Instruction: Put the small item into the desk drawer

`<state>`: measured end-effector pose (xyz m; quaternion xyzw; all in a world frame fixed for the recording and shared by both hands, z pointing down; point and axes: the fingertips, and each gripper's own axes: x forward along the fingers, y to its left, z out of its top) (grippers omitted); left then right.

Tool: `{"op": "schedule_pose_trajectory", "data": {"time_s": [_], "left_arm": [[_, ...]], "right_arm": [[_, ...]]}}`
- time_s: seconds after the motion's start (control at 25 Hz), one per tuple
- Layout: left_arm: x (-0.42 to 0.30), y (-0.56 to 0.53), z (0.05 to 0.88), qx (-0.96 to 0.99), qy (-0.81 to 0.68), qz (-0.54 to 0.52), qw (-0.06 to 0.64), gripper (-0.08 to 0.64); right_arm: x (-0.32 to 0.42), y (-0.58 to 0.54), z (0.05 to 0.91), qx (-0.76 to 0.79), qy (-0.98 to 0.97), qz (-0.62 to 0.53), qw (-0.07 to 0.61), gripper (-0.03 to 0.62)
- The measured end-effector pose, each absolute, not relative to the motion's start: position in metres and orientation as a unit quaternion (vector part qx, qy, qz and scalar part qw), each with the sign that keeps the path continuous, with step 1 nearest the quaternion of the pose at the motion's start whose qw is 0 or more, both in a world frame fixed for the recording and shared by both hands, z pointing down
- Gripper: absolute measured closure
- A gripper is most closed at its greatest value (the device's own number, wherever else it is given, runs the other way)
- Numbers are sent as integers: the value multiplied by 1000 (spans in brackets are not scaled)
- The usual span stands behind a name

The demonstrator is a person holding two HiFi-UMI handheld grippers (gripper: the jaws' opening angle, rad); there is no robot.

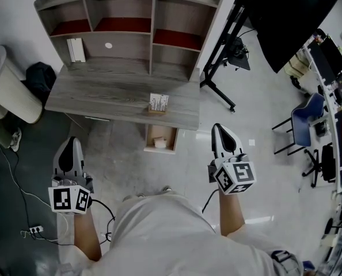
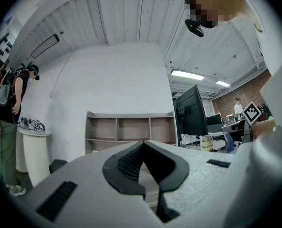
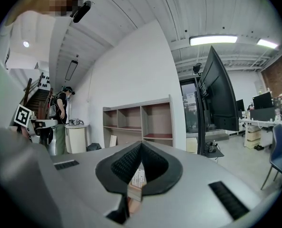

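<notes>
The grey wooden desk (image 1: 113,94) with a shelf hutch stands ahead of me. Its drawer (image 1: 160,138) under the front edge is pulled open, and a small white item (image 1: 160,143) lies inside. A small box of white pieces (image 1: 158,102) sits on the desktop just above the drawer. My left gripper (image 1: 73,139) hangs low to the left of the drawer, shut and empty. My right gripper (image 1: 219,127) is to the right of the drawer, also shut and empty. In the right gripper view the box (image 3: 137,175) shows behind the closed tips (image 3: 141,143). The left gripper (image 2: 142,142) points at the hutch.
A white round pedestal (image 1: 10,88) and a black bag (image 1: 38,76) stand left of the desk. A large screen on a black stand (image 1: 240,39) and a blue chair (image 1: 308,122) are to the right. A power strip with cables (image 1: 33,230) lies on the floor. A person (image 2: 8,127) stands by the pedestal.
</notes>
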<state>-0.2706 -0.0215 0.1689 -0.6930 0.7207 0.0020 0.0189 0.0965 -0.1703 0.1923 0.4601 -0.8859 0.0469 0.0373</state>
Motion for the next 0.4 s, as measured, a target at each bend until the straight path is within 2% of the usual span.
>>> {"op": "schedule_pose_trajectory", "data": {"time_s": [0.4], "left_arm": [[-263,-17,178,-699,715,5,12,554]], "right_arm": [[97,-163,196,460,-886,41,45,595]]}}
